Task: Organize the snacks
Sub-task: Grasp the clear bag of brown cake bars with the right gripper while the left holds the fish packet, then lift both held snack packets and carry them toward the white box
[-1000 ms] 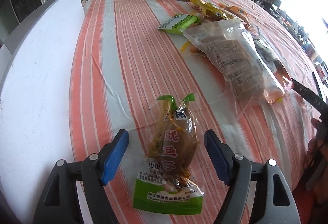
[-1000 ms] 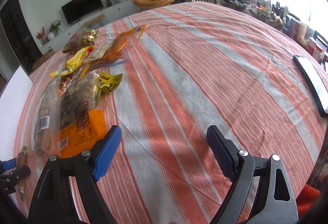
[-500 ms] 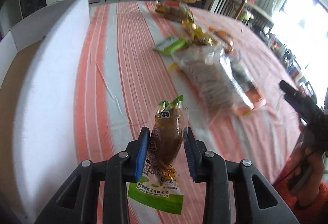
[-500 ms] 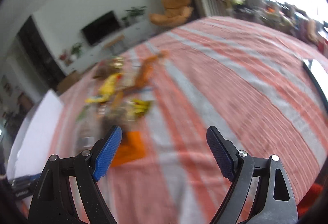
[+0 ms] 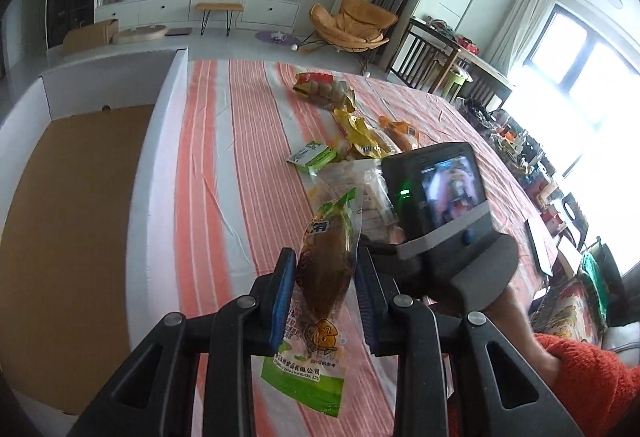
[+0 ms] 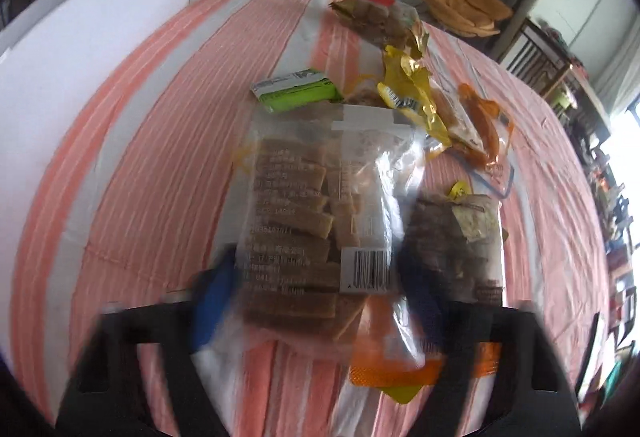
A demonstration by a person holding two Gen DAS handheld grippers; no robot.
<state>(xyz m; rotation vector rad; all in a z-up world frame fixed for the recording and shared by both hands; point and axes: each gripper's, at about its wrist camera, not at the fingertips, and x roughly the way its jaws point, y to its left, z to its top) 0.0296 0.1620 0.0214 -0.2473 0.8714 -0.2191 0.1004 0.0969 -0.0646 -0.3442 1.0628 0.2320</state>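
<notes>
My left gripper point(image 5: 324, 277) is shut on a brown snack packet with green ends point(image 5: 326, 265), which hangs above the striped cloth. In the right wrist view my right gripper point(image 6: 316, 297) is blurred, pointing down over a clear bag of brown biscuits point(image 6: 304, 205). Its jaws are closing with the bag's near end between the blue pads point(image 6: 214, 301), and I see no firm press. The back of the right-hand tool, with its small lit screen point(image 5: 448, 193), covers part of that bag in the left wrist view.
A white box with a cardboard floor point(image 5: 160, 141) stands along the table's left side. Beyond the clear bag lie a green packet point(image 6: 296, 91), a yellow packet point(image 6: 408, 97), an orange one point(image 6: 480, 125) and a dark bag point(image 6: 456, 237). An orange sleeve point(image 5: 580, 377) is at lower right.
The left gripper closed on the brown packet and lifted it off the cloth. The right gripper swung left from bare cloth to over the clear biscuit bag, and its jaws narrowed.
</notes>
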